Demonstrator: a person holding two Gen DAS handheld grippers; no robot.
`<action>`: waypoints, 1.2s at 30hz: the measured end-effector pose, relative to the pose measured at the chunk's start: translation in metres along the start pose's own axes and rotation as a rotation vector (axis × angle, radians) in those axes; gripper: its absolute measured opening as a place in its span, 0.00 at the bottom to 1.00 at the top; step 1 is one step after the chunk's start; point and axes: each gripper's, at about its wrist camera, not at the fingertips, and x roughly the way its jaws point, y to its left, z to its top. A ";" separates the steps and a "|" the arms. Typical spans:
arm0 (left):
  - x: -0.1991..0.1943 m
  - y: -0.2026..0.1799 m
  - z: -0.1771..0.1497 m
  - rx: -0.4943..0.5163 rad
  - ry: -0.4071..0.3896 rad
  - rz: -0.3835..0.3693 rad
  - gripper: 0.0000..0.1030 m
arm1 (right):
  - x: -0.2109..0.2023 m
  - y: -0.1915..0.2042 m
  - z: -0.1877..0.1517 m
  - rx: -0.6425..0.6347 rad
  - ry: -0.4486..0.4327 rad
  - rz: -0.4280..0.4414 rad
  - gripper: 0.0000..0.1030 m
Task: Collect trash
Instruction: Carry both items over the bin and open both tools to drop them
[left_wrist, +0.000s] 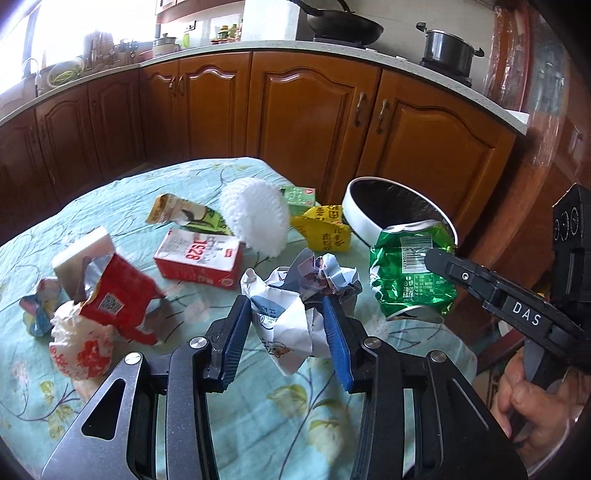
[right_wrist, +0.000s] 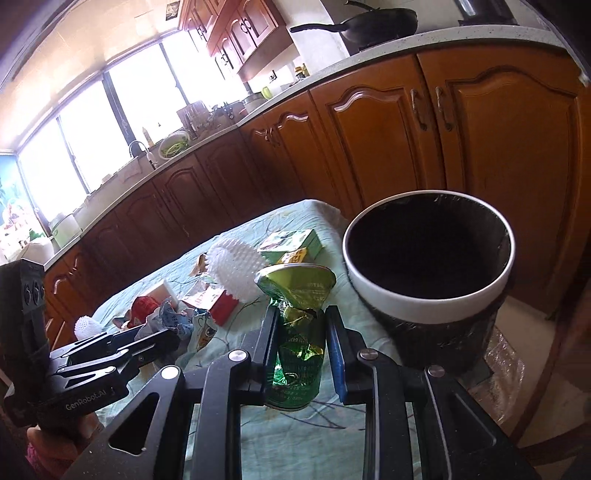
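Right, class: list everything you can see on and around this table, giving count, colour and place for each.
Crushed can: one, green, in right gripper.
Crumpled paper: one, white, in left gripper.
Bin: one, white rim, black liner, beyond table's right edge.
Milk carton: one, red-white, table centre.
Foam net: one, white, behind carton.
Yellow wrapper: one, near bin.
Red packet: one, table left.
Tablecloth: one, teal floral.
Left gripper: shut on paper.
Right gripper: shut on can.
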 end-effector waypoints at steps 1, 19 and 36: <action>0.003 -0.005 0.004 0.006 0.001 -0.009 0.38 | -0.002 -0.004 0.003 0.000 -0.006 -0.011 0.24; 0.089 -0.092 0.095 0.128 0.033 -0.111 0.38 | 0.017 -0.084 0.067 -0.076 0.027 -0.244 0.24; 0.173 -0.134 0.122 0.193 0.193 -0.099 0.38 | 0.056 -0.116 0.081 -0.087 0.180 -0.249 0.24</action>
